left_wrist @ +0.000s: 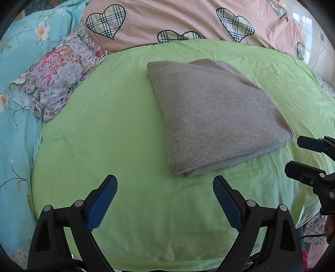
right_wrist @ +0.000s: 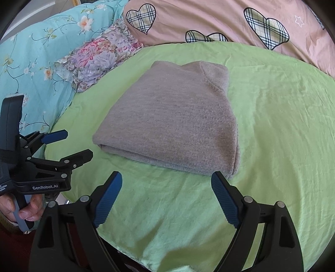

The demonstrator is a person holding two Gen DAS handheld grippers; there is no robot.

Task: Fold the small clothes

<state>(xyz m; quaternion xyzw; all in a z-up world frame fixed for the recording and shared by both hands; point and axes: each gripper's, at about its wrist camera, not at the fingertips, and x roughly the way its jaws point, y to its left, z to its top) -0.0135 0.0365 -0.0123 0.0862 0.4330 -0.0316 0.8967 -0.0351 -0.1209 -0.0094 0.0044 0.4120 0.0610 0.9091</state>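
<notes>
Left gripper [left_wrist: 165, 186] wide apart, blue pads empty, hovering over green sheet [left_wrist: 129, 108] at 6 o'clock of its own view. Right gripper [right_wrist: 166, 184] likewise spread wide, holding nothing, low at 6 o'clock in right wrist view. Grey knit sweater [left_wrist: 215, 113] folded into thick rectangle, flat on sheet, near both grippers, touching neither; sits at 1 o'clock from left gripper, 12 o'clock from right. Floral pillow [left_wrist: 56, 73] at 10 o'clock, against blue flowered bedding [left_wrist: 18, 129]. Pink heart-print quilt [right_wrist: 209, 16] across 12 o'clock.
</notes>
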